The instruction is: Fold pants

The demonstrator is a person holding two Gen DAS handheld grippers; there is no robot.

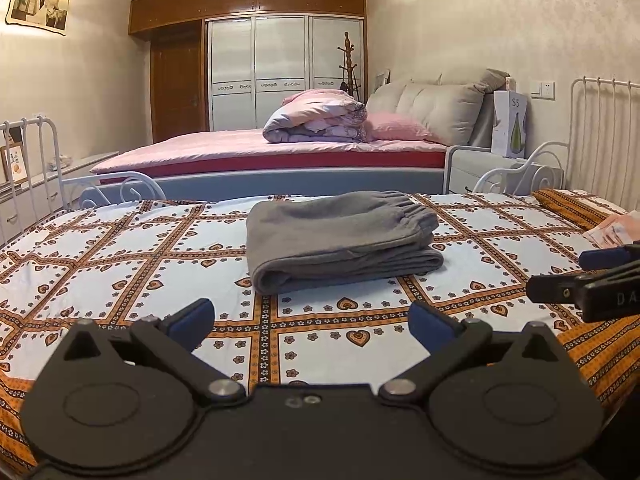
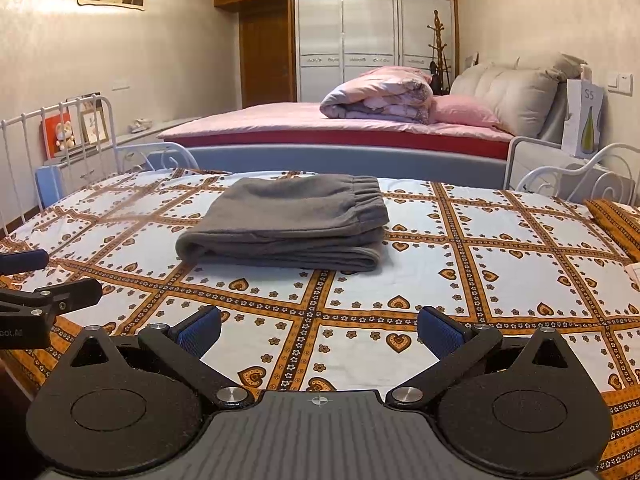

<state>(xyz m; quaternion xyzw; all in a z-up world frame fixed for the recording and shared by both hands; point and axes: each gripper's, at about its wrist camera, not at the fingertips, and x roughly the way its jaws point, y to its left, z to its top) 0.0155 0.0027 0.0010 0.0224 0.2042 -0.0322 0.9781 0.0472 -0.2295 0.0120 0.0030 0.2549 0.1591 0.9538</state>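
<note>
Left wrist view
Left tongs (image 1: 311, 322): hovering low over the bed, blue pads spread wide, gripping nothing.
Pants (image 1: 342, 240): grey, lying folded in a compact stack on the patterned bedsheet (image 1: 140, 256), elastic waistband facing up and to the right, well clear of both tongs.
Right tongs (image 1: 584, 276): poking in from the right edge, only partly showing.

Right wrist view
Right tongs (image 2: 319, 330): pads standing wide apart above the sheet, carrying nothing.
Pants (image 2: 288, 222): sitting folded mid-bed, ahead of the tongs, rounded fold at the left.
Left tongs (image 2: 44, 280): entering at the left edge.
Pink bed (image 2: 320, 124): standing beyond, a rolled quilt (image 2: 380, 98) lying on it.
</note>
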